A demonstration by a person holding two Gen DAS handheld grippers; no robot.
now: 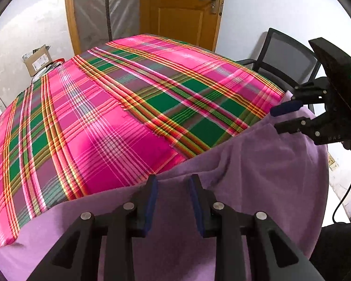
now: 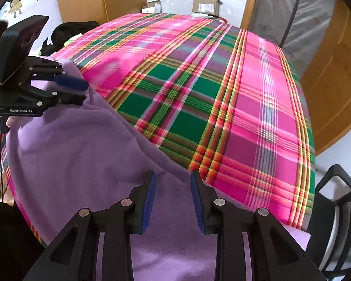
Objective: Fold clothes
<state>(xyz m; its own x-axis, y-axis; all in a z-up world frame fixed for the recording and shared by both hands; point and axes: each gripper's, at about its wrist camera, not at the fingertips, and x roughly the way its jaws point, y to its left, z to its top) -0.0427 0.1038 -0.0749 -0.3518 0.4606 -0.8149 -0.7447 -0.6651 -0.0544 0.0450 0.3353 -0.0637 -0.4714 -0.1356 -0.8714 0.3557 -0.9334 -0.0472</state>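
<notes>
A purple fleece garment (image 1: 245,175) lies over the near side of a table covered by a pink and green plaid cloth (image 1: 117,117). In the left wrist view, my left gripper (image 1: 173,180) is shut on the garment's far edge, with bunched fabric between its blue pads. At the right, my right gripper (image 1: 278,118) pinches the same edge, which rises toward it. From the right wrist, the right gripper (image 2: 173,175) holds the purple garment (image 2: 82,152) where it meets the plaid cloth (image 2: 222,93). At the left, the left gripper (image 2: 85,92) grips a raised corner.
A black mesh chair (image 1: 285,56) stands at the table's far right, also near the right wrist (image 2: 334,210). Beyond the table are a wooden door (image 1: 182,7), cardboard boxes (image 2: 206,5) and a dark heap of clothes (image 2: 74,30). A cable (image 1: 346,192) hangs from the right gripper.
</notes>
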